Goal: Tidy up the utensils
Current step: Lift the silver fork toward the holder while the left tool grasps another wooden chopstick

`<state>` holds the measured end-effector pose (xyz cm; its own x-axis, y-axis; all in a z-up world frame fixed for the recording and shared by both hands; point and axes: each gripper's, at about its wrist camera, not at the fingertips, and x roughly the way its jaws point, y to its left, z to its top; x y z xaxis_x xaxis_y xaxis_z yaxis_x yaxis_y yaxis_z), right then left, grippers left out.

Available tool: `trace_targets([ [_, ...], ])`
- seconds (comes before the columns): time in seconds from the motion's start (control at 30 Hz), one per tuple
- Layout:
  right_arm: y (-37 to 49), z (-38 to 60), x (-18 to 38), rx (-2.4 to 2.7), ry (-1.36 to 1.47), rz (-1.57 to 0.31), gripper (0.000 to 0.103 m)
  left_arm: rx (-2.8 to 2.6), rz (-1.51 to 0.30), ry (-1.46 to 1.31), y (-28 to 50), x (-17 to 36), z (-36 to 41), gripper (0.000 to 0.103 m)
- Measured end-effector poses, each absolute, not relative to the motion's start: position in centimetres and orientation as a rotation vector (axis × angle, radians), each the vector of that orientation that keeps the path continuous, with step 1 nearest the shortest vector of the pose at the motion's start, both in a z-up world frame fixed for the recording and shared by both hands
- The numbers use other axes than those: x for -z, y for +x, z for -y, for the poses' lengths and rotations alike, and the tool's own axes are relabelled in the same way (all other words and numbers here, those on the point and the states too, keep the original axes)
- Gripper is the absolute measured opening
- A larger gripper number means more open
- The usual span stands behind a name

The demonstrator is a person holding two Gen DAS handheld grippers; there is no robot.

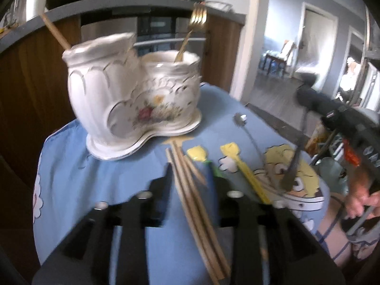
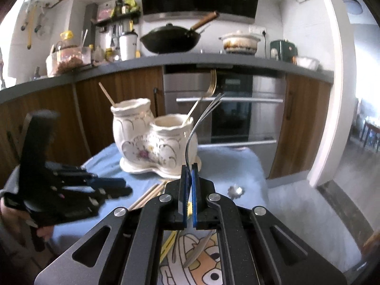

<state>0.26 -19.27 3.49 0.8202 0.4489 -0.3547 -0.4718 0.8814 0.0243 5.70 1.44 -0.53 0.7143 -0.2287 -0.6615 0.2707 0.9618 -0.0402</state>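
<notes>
Right claw (image 2: 189, 185) clamped on silver fork (image 2: 204, 116)

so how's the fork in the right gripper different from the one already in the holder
The silver fork is clamped in the right gripper, raised off the table, while the gold fork stands in the lower cup of the white ceramic holder. One is silver, the other gold. Both point tines up.

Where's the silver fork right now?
The silver fork is clamped upright in the right tool, tines up, just right of the ceramic holder whose lower cup holds the gold fork.
</notes>
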Motion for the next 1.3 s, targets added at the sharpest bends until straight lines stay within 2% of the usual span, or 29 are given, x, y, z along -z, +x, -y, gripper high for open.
trace_targets([
  [0.03,0.2,19.3,-3.6,-0.492,-0.065,-0.358,0.003,0.252,-0.727,0.067,5.7,0.8,-1.6,0.044],
  [0.63,-0.2,20.4,-3.8,-0.514,-0.021,-0.327,0.003,0.184,-0.849,0.079,5.6,3.5,-3.1,0.044],
  [1.3,0.0,20.6,-3.6,-0.518,-0.012,-0.339,0.003,0.162,-0.867,0.144,6.6,3.7,-1.4,0.044],
])
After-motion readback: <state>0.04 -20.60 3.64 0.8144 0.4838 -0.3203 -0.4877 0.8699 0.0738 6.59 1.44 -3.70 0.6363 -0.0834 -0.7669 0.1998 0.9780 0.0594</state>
